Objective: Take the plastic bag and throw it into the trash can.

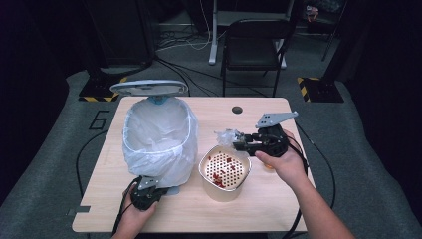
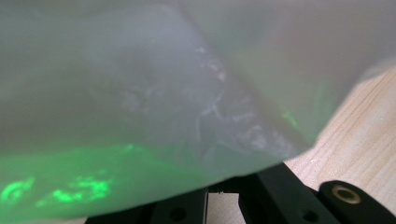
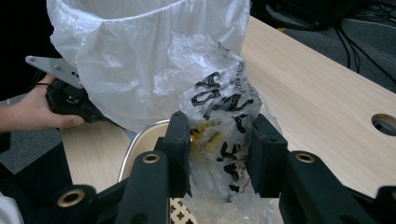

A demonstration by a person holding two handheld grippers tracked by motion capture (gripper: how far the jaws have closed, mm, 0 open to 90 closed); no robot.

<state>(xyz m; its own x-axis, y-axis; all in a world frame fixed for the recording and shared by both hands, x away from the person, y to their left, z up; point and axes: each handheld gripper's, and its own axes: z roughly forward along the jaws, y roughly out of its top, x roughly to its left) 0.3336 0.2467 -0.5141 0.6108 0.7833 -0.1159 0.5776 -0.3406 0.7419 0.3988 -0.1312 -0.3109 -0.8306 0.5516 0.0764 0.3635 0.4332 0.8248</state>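
A bin lined with a white plastic bag [image 1: 159, 134] stands on the left half of the table, its grey lid [image 1: 148, 88] raised at the back. My left gripper [image 1: 148, 188] sits at the bin's near base; in its own view the left gripper [image 2: 223, 193] is shut, its tips hidden under the bag [image 2: 163, 93]. My right gripper [image 1: 239, 143] hovers right of the bin, shut on a crumpled clear wrapper [image 1: 225, 135]. In the right gripper view the wrapper [image 3: 219, 93], printed with black letters, bulges between the right gripper's [image 3: 219, 135] jaws, just in front of the bag [image 3: 140, 56].
A beige pot [image 1: 221, 191] with a perforated insert and red scraps [image 1: 219, 177] stands below the right gripper. The wooden table [image 1: 278, 199] has a round cable hole [image 1: 237, 109] at the back. A black chair [image 1: 254, 45] stands beyond the table.
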